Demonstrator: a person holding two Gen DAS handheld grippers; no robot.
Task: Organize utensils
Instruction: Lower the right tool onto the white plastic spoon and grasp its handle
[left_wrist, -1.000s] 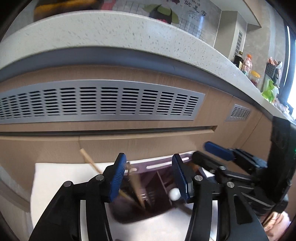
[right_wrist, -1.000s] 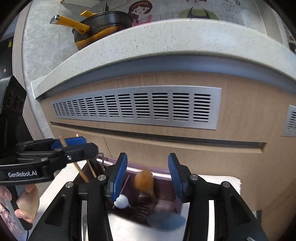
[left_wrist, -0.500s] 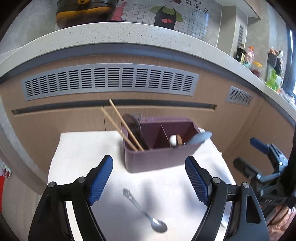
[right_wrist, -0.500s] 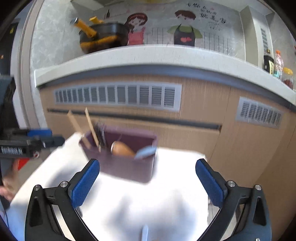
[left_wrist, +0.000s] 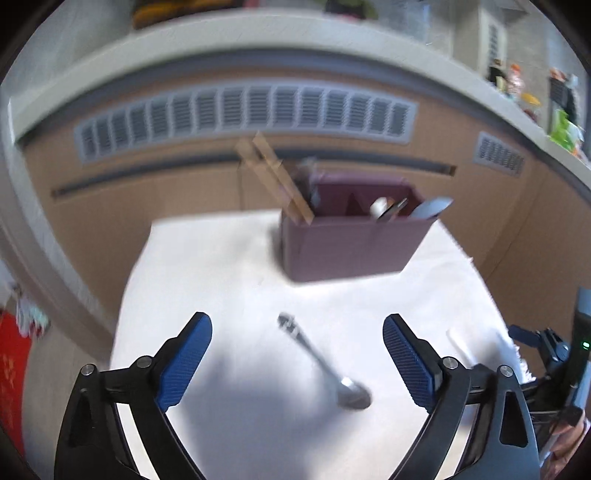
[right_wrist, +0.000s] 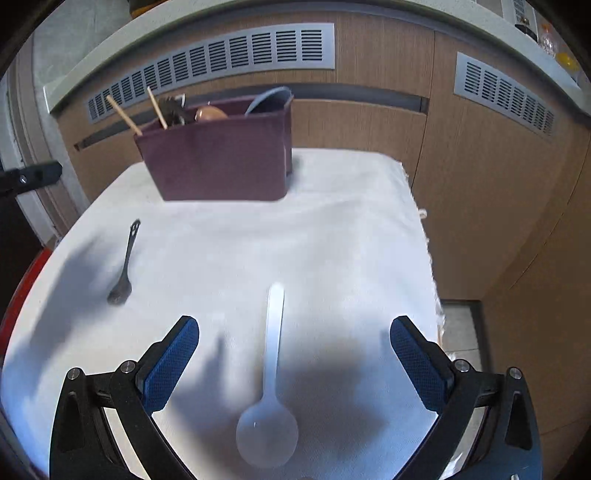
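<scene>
A maroon utensil holder (left_wrist: 351, 243) (right_wrist: 218, 162) stands at the back of the white-clothed table (left_wrist: 207, 288) (right_wrist: 351, 221). It holds wooden chopsticks (left_wrist: 275, 177) (right_wrist: 123, 114), a wooden spoon (right_wrist: 210, 112) and a blue-grey spoon (left_wrist: 432, 208) (right_wrist: 267, 98). A metal spoon (left_wrist: 323, 363) (right_wrist: 123, 266) lies on the cloth; my left gripper (left_wrist: 297, 354) hovers over it with jaws still opening, touching nothing. A white plastic spoon (right_wrist: 271, 373) lies between the wide-open fingers of my right gripper (right_wrist: 295, 358), untouched.
Wooden cabinet fronts with grey vent grilles (left_wrist: 243, 114) (right_wrist: 221, 59) rise behind the table under a pale counter edge (left_wrist: 258, 40). The cloth's right edge (right_wrist: 424, 229) drops to the floor. The other gripper shows at the right of the left view (left_wrist: 546, 350).
Both grippers pulled back from the holder and sank toward the cloth, their jaws spreading wide. The chopsticks and spoons stay in the holder; the two loose spoons have come into view.
</scene>
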